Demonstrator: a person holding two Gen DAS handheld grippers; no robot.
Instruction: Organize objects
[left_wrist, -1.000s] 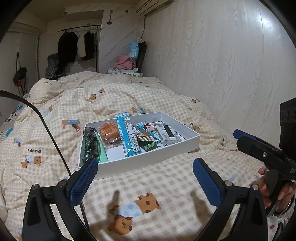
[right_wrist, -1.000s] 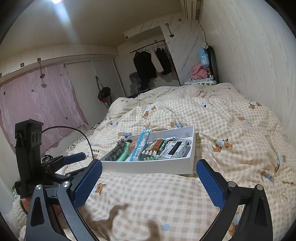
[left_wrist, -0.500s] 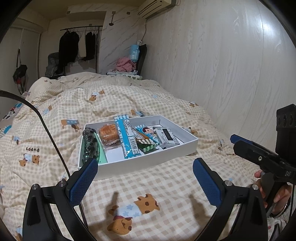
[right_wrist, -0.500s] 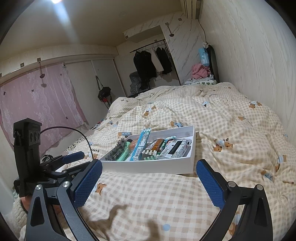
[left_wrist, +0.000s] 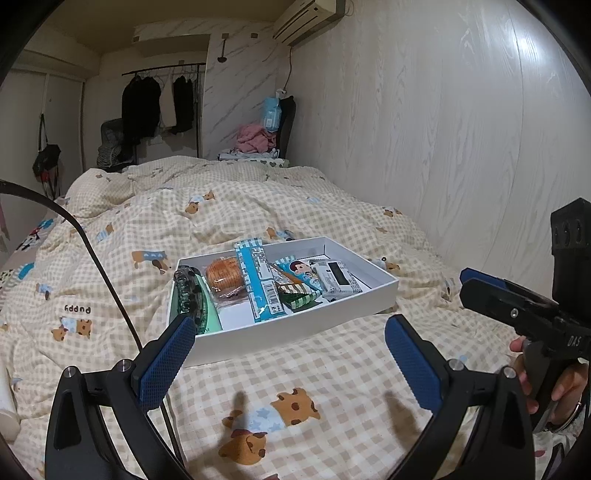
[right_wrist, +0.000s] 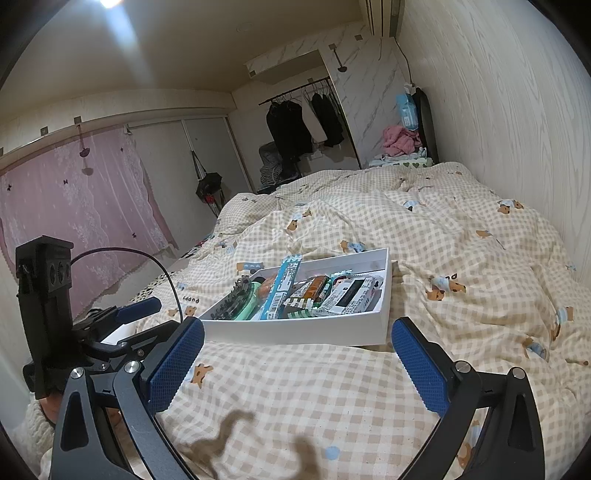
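A shallow white box (left_wrist: 295, 328) (right_wrist: 306, 330) lies on the checked bear-print duvet. It holds a green hair clip (left_wrist: 188, 297), an orange round snack (left_wrist: 224, 275), a long blue packet (left_wrist: 260, 282) (right_wrist: 280, 291), a green checked packet (left_wrist: 297, 295), a cartoon packet (left_wrist: 301, 269) and a white packet (left_wrist: 338, 282) (right_wrist: 349, 297). My left gripper (left_wrist: 290, 363) is open and empty, just short of the box's near wall. My right gripper (right_wrist: 295, 365) is open and empty, also short of the box; it shows at the right of the left wrist view (left_wrist: 517, 306).
The duvet (left_wrist: 258, 206) covers the whole bed. A pale wood-grain wall (left_wrist: 443, 129) runs along the bed's right side. A clothes rail (left_wrist: 162, 99) and a pink clothes pile (left_wrist: 255, 136) stand beyond the bed. A black cable (left_wrist: 99, 266) crosses the left.
The left wrist view has tilted up a little, so the box sits slightly lower in frame. Both grippers stay open and empty. The right wrist view barely changes.
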